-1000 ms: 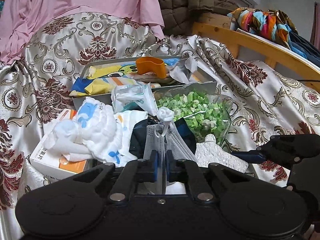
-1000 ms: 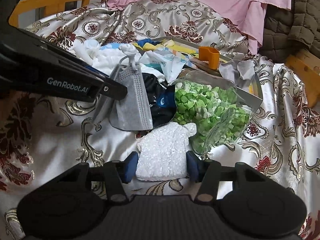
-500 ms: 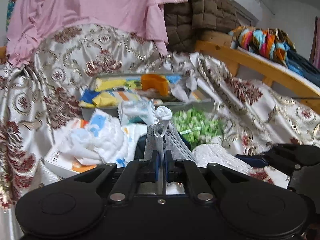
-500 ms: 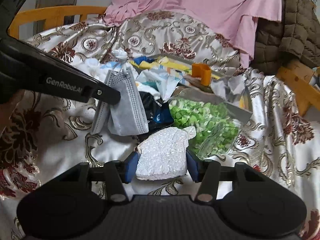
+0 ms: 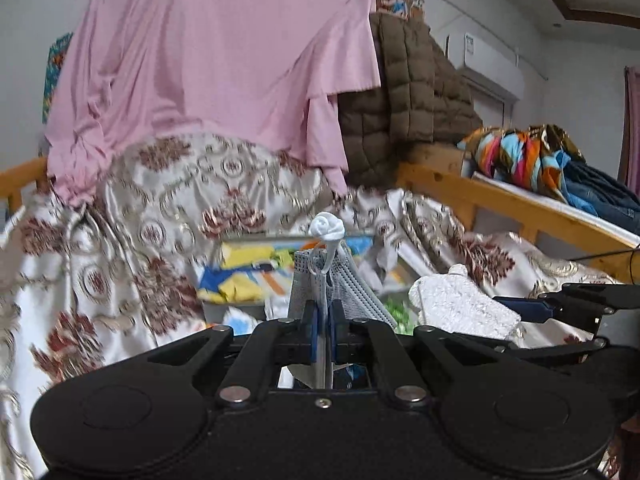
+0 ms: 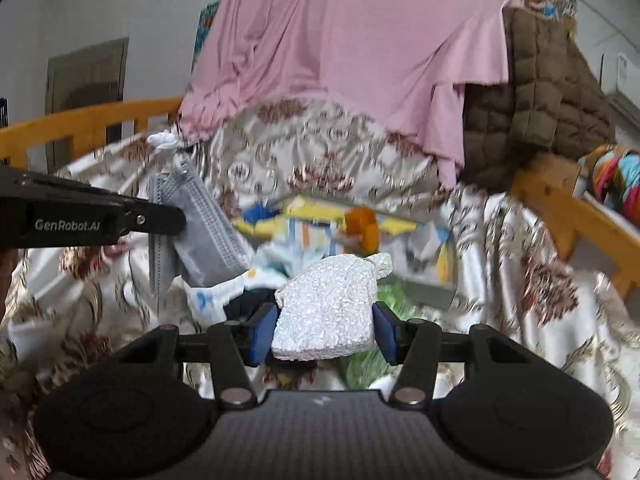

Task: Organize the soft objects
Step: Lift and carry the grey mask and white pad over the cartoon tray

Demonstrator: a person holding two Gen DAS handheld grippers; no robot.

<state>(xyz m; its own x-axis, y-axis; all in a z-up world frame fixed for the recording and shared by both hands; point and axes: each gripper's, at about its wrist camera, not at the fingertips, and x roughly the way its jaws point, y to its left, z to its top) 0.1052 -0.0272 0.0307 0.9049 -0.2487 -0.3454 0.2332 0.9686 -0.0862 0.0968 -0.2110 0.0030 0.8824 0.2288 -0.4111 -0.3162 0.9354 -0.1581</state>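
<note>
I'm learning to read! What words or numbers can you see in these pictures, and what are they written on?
"GenRobot.AI": white letters on the side of the black left gripper, which pinches the grey pleated face mask.
Colourful printed packets in the grey tray: too blurred to read.

both items have been lifted off the bed: grey mask (image 5: 320, 288) now hangs higher, and white sponge (image 6: 326, 312) is raised clear of the clutter.

each camera sits just behind its own hand-held gripper, looking forward and slightly down, close over the floral satin bedspread (image 5: 168, 208). both views share the hanging pink cloth (image 5: 216, 64) (image 6: 360, 40), brown quilted jacket (image 5: 408, 92) (image 6: 540, 92) and cluttered tray (image 5: 248, 256) (image 6: 424, 288).
</note>
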